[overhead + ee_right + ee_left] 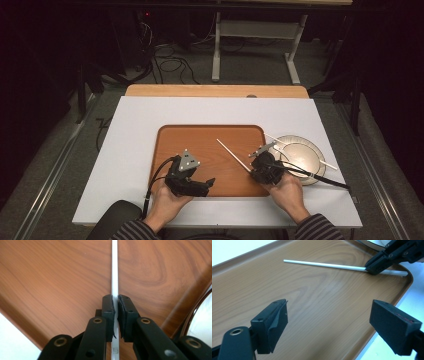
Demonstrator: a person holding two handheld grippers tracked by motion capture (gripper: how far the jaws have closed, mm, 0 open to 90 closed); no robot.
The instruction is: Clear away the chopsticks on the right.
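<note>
At the near edge, 2 forearms in striped sleeves come over the white counter (130,130). The left claw (209,182) sits low over the near left part of the wooden tray (200,137), its jaws wide apart with nothing between them, pointing right across the tray. In the left gripper view the bare wood-grain tray floor lies between its 2 black pads (274,322).

To the right, the right claw (251,165) is at the tray's near right corner, clamped on a white chopstick (230,151). In the right gripper view the chopstick (115,270) runs straight up between the closed-in pads and lies along the tray floor. It reaches far and left over the tray.

Just right of the tray stands a round pale plate (305,152) with a second white chopstick (325,162) across its rim.

Beyond the white sheet shows a light wooden counter edge (215,91). Farther off, grey carpet (250,65), loose cables (172,65) and the white legs of another desk (216,50) stand in a dark room.
</note>
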